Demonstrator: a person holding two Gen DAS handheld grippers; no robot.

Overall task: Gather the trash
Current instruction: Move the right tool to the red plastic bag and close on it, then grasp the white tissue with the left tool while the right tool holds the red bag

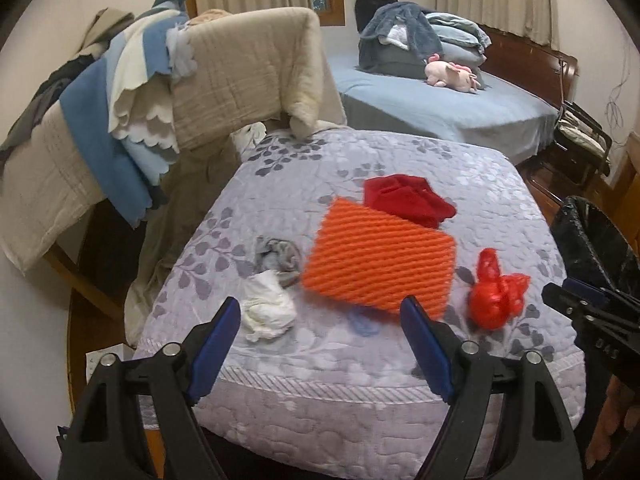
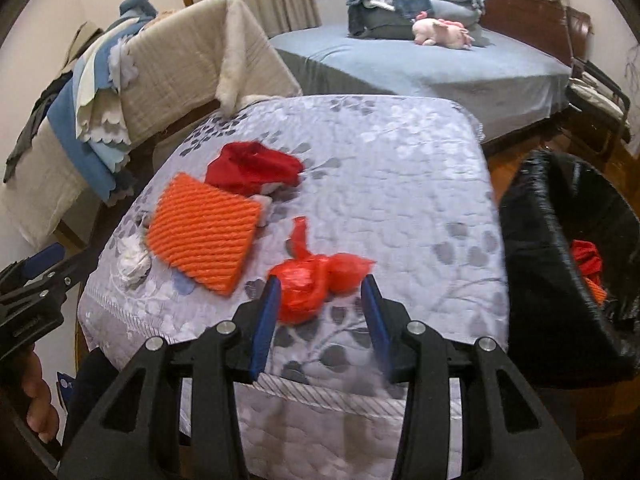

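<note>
On the quilted bedspread (image 1: 360,380) with the grey leaf print lie several loose items; an orange ribbed foam sheet (image 1: 380,258) sits near the middle, its far corner overlapping a crumpled red cloth (image 1: 408,198); a grey rag (image 1: 280,256) and a white crumpled wad (image 1: 268,310) lie touching each other just left of the sheet; a red plastic bag (image 1: 496,294), knotted and bunched, lies to the right of the sheet, apart from it; a small pale blue item shows at the sheet's near edge, too blurred to identify.

Left gripper (image 1: 320,316): jaws spread wide, nothing between them; it hovers over the near edge of the bedspread, aimed between the white wad and the near corner of the orange sheet.

Right gripper (image 2: 320,292): jaws spread apart, flanking the red plastic bag (image 2: 310,288); the left finger appears to be against the bag, though contact cannot be confirmed; the right finger stands clear of it.

Bin (image 2: 560,280): lined with a black bag, standing on the wooden floor just beside the right edge of the bedspread; red and orange items (image 2: 588,268) lie inside.

Background: a second bed (image 1: 440,108) with a blue cover carries a pile of folded bedding (image 1: 420,36) and a pink plush toy (image 1: 452,74); a rack on the left is draped with a beige blanket (image 1: 248,80).
</note>
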